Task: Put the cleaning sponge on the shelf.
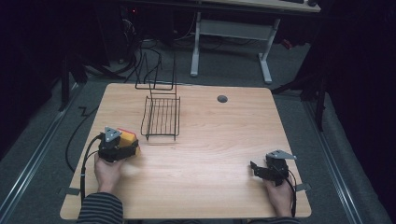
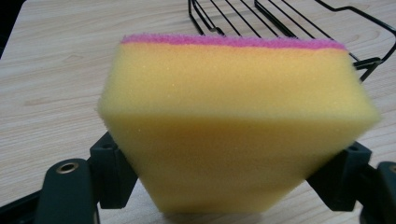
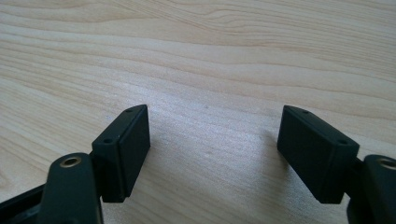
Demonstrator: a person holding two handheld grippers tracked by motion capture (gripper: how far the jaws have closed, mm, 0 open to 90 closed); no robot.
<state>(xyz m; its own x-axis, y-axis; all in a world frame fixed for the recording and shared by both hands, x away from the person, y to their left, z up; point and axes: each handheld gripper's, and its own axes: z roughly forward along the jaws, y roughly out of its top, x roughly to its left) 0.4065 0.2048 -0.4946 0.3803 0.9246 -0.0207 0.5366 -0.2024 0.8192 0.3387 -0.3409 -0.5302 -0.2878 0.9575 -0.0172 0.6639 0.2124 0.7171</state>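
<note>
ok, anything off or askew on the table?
Nothing stands out. The sponge is squeezed narrower where the left gripper clamps it; wire rack sits upright, right gripper open over bare wood.

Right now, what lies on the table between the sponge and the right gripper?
Bare wood: in the high view nothing sits on the table between the sponge and the right gripper.

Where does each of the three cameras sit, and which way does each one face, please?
High view: above the person's side, looking forward and down on the table; both hands show, left tool and right tool.
Left gripper view: on the left tool, looking along its jaws, which pinch the sponge; beyond lies the wire rack.
Right gripper view: on the right tool, facing bare tabletop between open jaws.
Shared: sponge and wire rack appear in the high and left gripper views.
</note>
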